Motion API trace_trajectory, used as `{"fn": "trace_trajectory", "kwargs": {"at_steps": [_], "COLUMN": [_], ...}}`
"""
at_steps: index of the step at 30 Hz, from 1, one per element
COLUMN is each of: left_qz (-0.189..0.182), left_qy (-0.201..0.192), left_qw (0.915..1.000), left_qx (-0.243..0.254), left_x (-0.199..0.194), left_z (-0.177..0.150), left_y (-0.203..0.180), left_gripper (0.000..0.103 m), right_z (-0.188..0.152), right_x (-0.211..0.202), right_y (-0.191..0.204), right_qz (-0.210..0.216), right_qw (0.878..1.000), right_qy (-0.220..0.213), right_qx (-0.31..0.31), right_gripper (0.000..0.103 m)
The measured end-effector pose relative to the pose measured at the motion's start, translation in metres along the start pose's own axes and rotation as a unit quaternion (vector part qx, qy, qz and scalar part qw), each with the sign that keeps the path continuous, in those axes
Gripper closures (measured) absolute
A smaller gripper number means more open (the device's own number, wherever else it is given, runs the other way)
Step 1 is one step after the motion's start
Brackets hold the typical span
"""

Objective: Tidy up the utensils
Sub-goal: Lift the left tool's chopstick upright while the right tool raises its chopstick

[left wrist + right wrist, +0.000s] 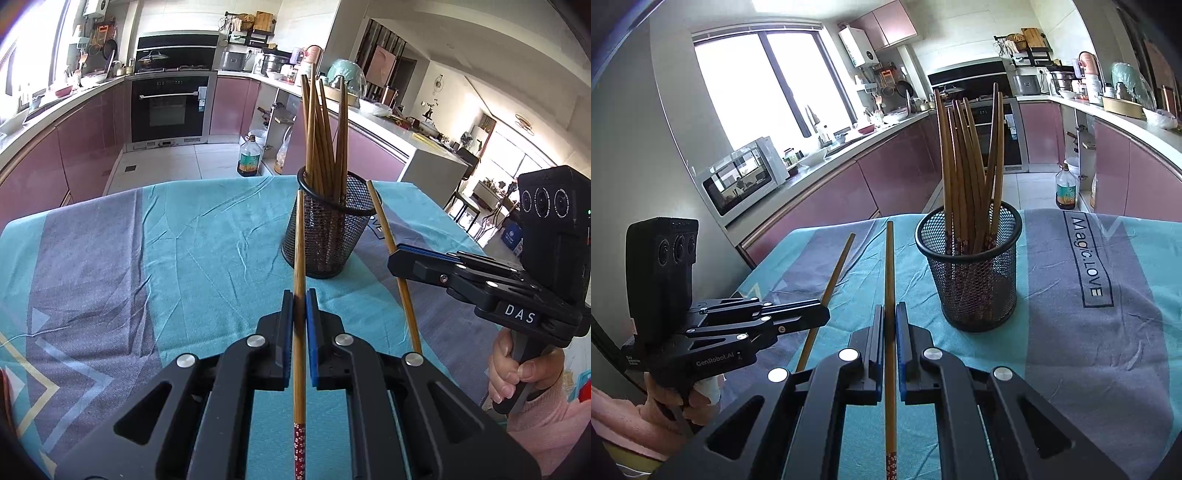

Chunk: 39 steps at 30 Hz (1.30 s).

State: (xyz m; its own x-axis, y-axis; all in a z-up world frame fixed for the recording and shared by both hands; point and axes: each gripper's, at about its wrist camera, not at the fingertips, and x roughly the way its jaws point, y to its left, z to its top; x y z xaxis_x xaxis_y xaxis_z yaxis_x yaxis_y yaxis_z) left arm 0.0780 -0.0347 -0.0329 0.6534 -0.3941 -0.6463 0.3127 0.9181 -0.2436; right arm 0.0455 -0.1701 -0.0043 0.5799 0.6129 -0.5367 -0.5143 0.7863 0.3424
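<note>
Each hand carries one chopstick toward the holder, so the step in hand looks like the delivery stage of sorting: both sticks are gripped and raised off the striped tablecloth (155, 236), neither yet in the cup. Furthest left, the left gripper (299, 299) has its blue-padded jaws pressed together on the left chopstick (299, 258), a slim round bamboo rod, smooth and tan, with a red floral-patterned handle end trailing back toward the camera and its plain tip reaching the near rim of the mesh holder (328, 236). That holder is a black wire-mesh cylinder with a rolled rim, standing upright on the cloth and already bristling with a splayed bundle of chopsticks (325, 129), patterned ends down. To its right, the right gripper (890, 314) is likewise clamped on the right chopstick (890, 266), held just beside the holder with its tip short of the rim. The next move, as I judge it, calls for lifting each stick higher and tipping it steeply so an end clears the rim and slips between the standing sticks; the mesh cup looks light and could tip if nudged. The cloth is soft, creased cotton in teal and grey.
</note>
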Motion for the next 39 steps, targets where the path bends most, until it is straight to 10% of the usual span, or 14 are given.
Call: {"fn": "trace_trajectory", "kwargs": {"at_steps": [39], "left_qz": [-0.034], "left_qy": [-0.044], "left_qw": [0.9984], "left_qx": [-0.008], "left_x": [-0.029], "left_z": [0.016], "left_y": [-0.001], "left_gripper": [0.096], "right_z": [0.017], "right_x": [-0.025], "right_y": [0.003], "right_qz": [0.007], "right_qw": [0.999], "right_qy": [-0.052], "right_qx": [-0.01], "right_gripper": [0.098]}}
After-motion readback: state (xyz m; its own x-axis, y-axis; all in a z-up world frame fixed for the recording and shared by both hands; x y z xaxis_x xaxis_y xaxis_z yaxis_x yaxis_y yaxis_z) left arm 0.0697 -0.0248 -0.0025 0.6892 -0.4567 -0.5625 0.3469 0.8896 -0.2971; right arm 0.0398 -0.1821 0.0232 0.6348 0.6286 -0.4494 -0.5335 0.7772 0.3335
